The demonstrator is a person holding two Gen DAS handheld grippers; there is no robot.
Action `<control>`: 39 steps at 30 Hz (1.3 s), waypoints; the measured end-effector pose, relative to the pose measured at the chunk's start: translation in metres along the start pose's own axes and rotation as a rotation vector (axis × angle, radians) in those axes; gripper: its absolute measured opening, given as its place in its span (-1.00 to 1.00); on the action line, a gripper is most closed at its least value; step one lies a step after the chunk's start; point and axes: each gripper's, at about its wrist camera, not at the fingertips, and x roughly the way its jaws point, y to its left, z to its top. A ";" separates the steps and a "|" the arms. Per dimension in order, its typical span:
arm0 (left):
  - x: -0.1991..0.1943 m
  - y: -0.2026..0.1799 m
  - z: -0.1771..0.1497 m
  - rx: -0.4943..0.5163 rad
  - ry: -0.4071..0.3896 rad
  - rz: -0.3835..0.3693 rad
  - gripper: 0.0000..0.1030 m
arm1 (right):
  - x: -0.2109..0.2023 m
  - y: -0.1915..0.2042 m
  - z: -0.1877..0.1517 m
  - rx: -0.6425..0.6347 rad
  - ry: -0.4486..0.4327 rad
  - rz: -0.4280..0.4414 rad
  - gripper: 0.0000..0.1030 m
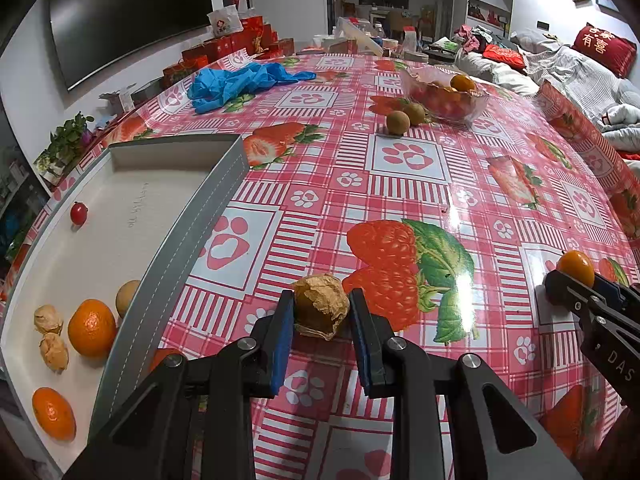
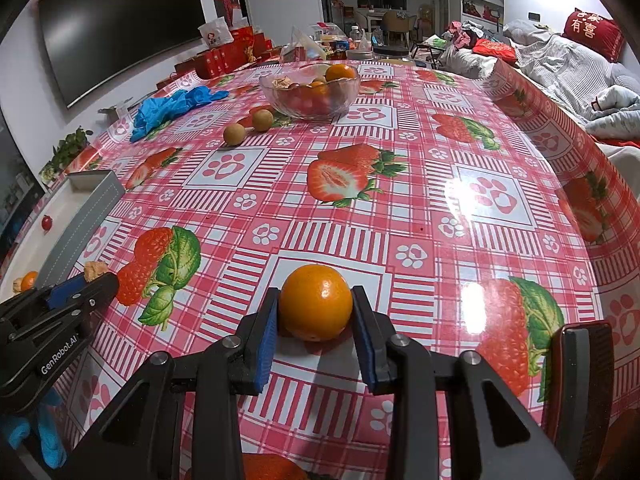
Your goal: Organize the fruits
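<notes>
My left gripper [image 1: 322, 297] is shut on a papery husked fruit [image 1: 320, 310], which sits low over the strawberry-print tablecloth just right of the grey tray [image 1: 192, 216]. The tray holds a cherry tomato [image 1: 79, 213], two oranges [image 1: 91, 328], two more husked fruits [image 1: 48, 319] and a brown round fruit [image 1: 128, 298]. My right gripper [image 2: 316, 297] is shut on a small orange [image 2: 316, 304] near the table's front. Each gripper shows at the edge of the other's view: the right gripper [image 1: 576, 280] and the left gripper [image 2: 86, 278].
A glass bowl [image 2: 272, 92] with tomatoes and oranges stands at the far side, with two brown fruits [image 2: 234, 135] in front of it. Blue gloves [image 2: 168, 106] lie at the far left. A dark, red-edged object [image 2: 580, 380] stands at my right. Another orange [image 2: 268, 468] lies under the right gripper.
</notes>
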 end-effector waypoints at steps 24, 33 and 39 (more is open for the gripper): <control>0.000 0.001 0.001 0.001 0.002 -0.002 -0.44 | 0.000 0.002 0.000 -0.002 0.001 -0.003 -0.27; 0.000 0.004 0.001 -0.018 0.028 -0.027 -0.44 | 0.002 0.000 0.003 -0.023 0.027 0.012 -0.24; -0.007 0.013 0.000 -0.048 0.064 -0.077 -0.44 | -0.001 -0.016 0.010 0.073 0.098 0.114 -0.28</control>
